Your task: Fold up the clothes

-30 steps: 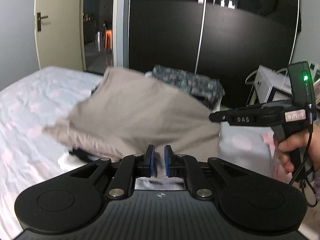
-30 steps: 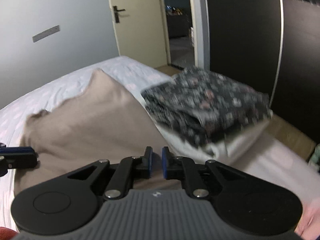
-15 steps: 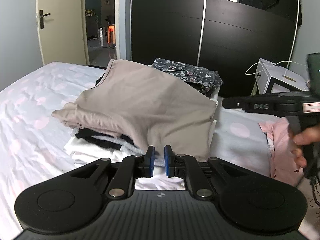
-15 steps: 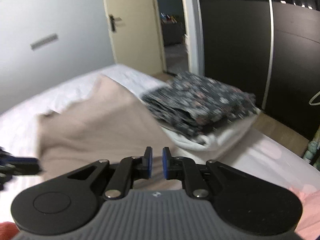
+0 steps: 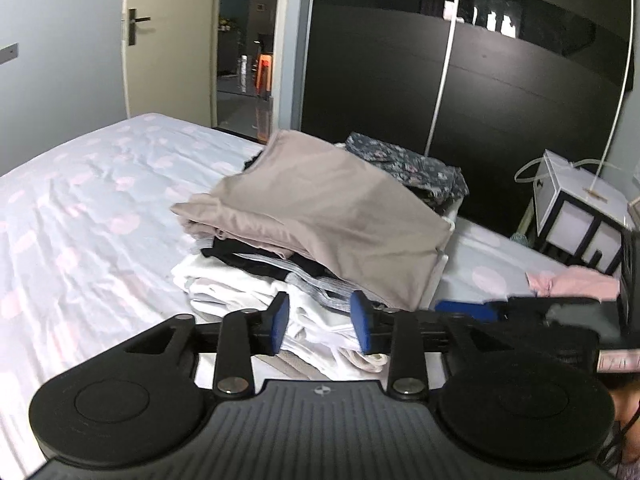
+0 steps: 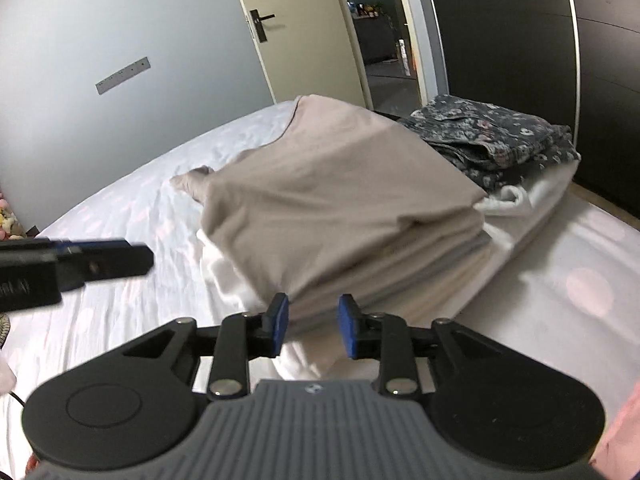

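Folded beige garment [image 5: 332, 208] atop clothes stack [image 5: 256, 280] on bed [image 5: 80, 216]; left gripper [image 5: 320, 322] and right gripper [image 6: 313, 326] spread apart, empty.

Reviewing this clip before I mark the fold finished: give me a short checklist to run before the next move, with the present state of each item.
1. Left gripper open and empty: ok, nothing between the pads.
2. Right gripper open and empty: ok, jaws apart, just short of the stack.
3. Beige garment folded and lying on top of the stack: ok.
4. Beige garment squared with the layers below: not ok, it sits skewed, overhanging toward the floral pile.
5. Next garment within sight: ok, pink garment lies on the bed.
6. Stack stable: cannot tell.
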Demonstrator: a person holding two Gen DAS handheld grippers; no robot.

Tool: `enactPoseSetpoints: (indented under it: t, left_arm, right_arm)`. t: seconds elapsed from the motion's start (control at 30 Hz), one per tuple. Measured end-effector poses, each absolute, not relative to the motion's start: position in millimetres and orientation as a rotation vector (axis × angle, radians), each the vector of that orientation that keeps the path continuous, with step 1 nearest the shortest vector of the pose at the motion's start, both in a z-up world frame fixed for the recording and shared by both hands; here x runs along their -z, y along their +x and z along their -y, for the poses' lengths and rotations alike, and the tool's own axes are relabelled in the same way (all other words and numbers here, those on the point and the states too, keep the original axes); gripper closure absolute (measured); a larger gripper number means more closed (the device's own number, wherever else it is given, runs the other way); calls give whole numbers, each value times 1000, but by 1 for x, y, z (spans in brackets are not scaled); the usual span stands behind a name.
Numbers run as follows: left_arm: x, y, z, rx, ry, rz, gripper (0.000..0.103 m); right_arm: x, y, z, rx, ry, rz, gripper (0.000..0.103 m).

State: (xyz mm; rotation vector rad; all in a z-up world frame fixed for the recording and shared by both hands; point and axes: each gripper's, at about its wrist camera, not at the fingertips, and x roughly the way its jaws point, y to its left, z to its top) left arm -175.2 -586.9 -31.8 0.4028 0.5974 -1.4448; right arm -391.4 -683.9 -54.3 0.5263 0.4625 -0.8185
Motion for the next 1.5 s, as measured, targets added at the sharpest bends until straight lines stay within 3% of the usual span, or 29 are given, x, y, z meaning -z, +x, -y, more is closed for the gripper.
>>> enactPoseSetpoints:
  t: [0.07,0.2,0.4,0.53,0.6,1.07,1.5]
  left_arm:
    - [28,-172,582,1441,370,-608,60]
    - [20,-172,573,1413,341,-608,55]
    - [10,-176,562,1376,332,-594,48]
    - [4,-182,557,1329,341,-557,32]
    - [0,-185,554,1314,341,-540,29]
    - [-16,-184,544,1259,325,-512,29]
    - [-5,-191,544,1227,368,-487,29]
  right_arm:
    - [47,-396,678,835,523,-467,60]
    - [28,-403,664,866,495,-442,26]
    - [-1,-415,652,883,455,-382,13]
    - [-15,-423,648,911,514,-349,8]
    - [-21,-423,646,941,541,-345,6]
    - [-59,-409,610,1004,451,-314,2]
    - [-44,-399,604,1020,456,-363,1]
